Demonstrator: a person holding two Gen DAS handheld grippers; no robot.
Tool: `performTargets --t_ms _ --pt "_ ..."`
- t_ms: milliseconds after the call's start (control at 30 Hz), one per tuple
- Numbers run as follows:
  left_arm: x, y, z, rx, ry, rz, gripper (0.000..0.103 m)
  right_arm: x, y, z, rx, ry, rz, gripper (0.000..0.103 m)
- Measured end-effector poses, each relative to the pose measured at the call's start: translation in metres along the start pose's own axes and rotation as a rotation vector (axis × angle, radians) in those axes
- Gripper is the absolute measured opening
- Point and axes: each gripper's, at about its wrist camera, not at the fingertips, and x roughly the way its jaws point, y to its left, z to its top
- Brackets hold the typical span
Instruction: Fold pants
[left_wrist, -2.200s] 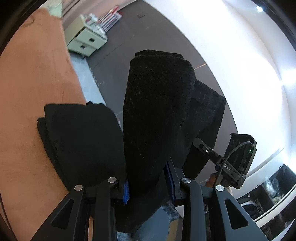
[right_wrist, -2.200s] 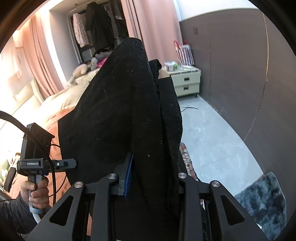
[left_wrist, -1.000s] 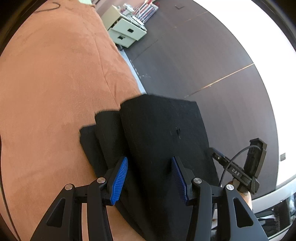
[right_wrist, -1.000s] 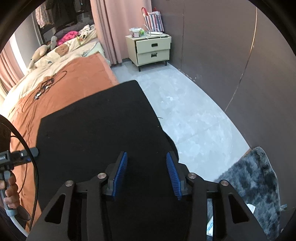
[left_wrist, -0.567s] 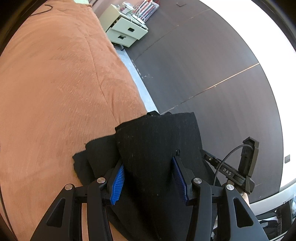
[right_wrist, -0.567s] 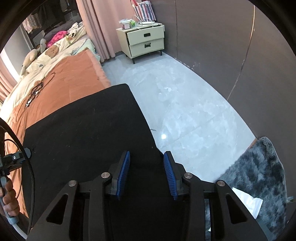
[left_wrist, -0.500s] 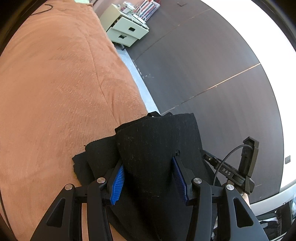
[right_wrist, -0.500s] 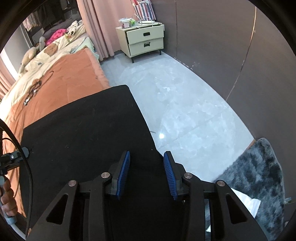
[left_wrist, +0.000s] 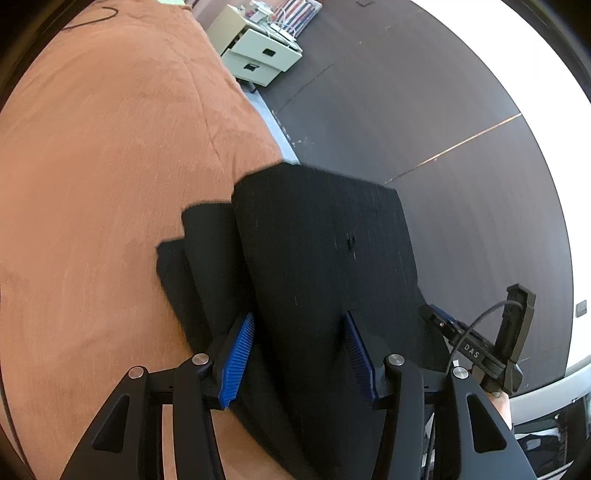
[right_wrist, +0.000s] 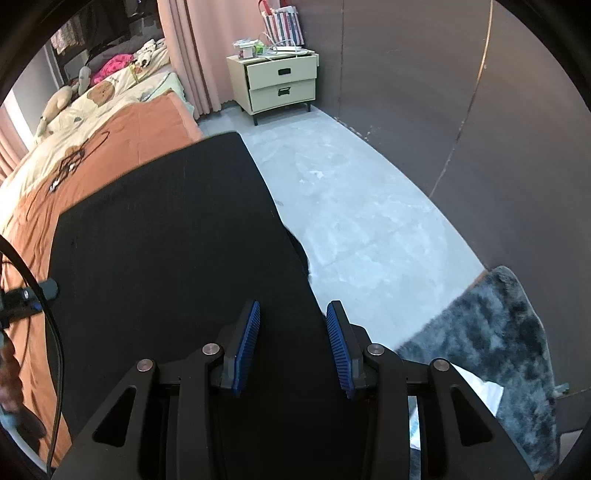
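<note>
- My left gripper (left_wrist: 299, 354) is covering the near edge of the black pants (left_wrist: 317, 258), so I cannot tell how they are lying there.
- The pants' lower layers are staying hidden under the top fold.
- My right gripper (right_wrist: 291, 345) is blocking the pants' near part in the right wrist view.
- My left hand (right_wrist: 13, 373) is blurring at the frame's edge.
- Things on the nightstand (right_wrist: 277, 83) are showing too small to name.

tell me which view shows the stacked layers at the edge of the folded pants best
The left wrist view: the black pants show stepped layer edges on the orange bedspread. The right wrist view shows only the flat top panel.
</note>
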Motion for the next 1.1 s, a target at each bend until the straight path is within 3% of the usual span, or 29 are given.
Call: performTargets --t_ms 267,467,533,700,833,967,1100 --pt "-0.024 -0.009 -0.031 0.018 0.008 0.020 0.051 -0.027 -0.003 -0.037 -0.040 0.035 -0.146 0.035" --pt "-0.047 -0.022 -0.054 0.042 0.001 0.041 0.052 -0.058 0.004 -0.050 -0.004 0.008 -0.146 0.035" --pt "-0.055 -0.029 -0.059 0.058 -0.010 0.049 0.054 -0.072 0.011 -0.055 -0.002 -0.015 -0.131 0.035" --pt "-0.083 -0.049 -0.075 0.115 -0.065 0.074 0.074 -0.105 0.020 -0.075 -0.006 -0.061 -0.107 0.036" --pt "-0.105 -0.066 -0.086 0.160 -0.113 0.090 0.080 -0.128 0.021 -0.087 -0.008 -0.100 -0.100 0.060" --pt "-0.122 -0.081 -0.095 0.200 -0.157 0.112 0.094 -0.153 0.024 -0.101 0.005 -0.144 -0.085 0.084" --pt "-0.140 -0.089 -0.105 0.228 -0.199 0.126 0.098 -0.172 0.026 -0.119 0.010 -0.178 -0.058 0.096"
